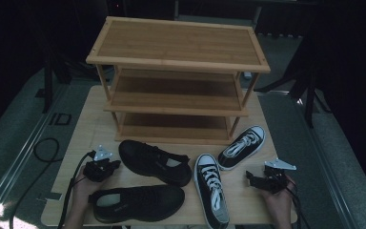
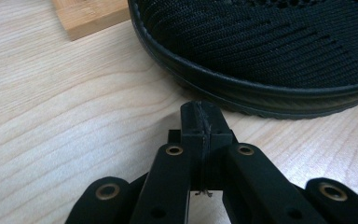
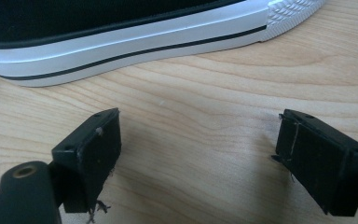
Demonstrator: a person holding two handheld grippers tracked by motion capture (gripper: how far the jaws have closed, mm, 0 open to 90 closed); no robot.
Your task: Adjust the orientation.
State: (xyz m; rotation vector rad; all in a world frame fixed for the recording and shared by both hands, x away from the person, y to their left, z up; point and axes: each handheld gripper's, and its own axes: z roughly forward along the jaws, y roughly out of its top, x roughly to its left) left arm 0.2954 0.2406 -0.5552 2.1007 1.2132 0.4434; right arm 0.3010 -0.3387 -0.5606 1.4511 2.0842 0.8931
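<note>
A three-tier wooden shoe rack (image 1: 177,71) is standing at the far side of the table (image 1: 90,124), all shelves bare. Four shoes are lying on the table in front of it: two black shoes on the left, one (image 1: 155,162) farther, one (image 1: 138,202) at the near edge, and two black-and-white sneakers on the right, one (image 1: 211,188) near the centre, one (image 1: 242,147) angling toward the rack's right leg.

The left gripper (image 1: 114,165) is resting just beside the farther black shoe (image 2: 261,51), jaws pressed together on nothing. The right gripper (image 1: 249,176) is sitting near the sneakers with jaws spread wide, empty, a white sole (image 3: 121,46) ahead.

Closed jaws are likely to shove that shoe away rather than catch it; the wide ones risk pinching only sole and dropping it.
</note>
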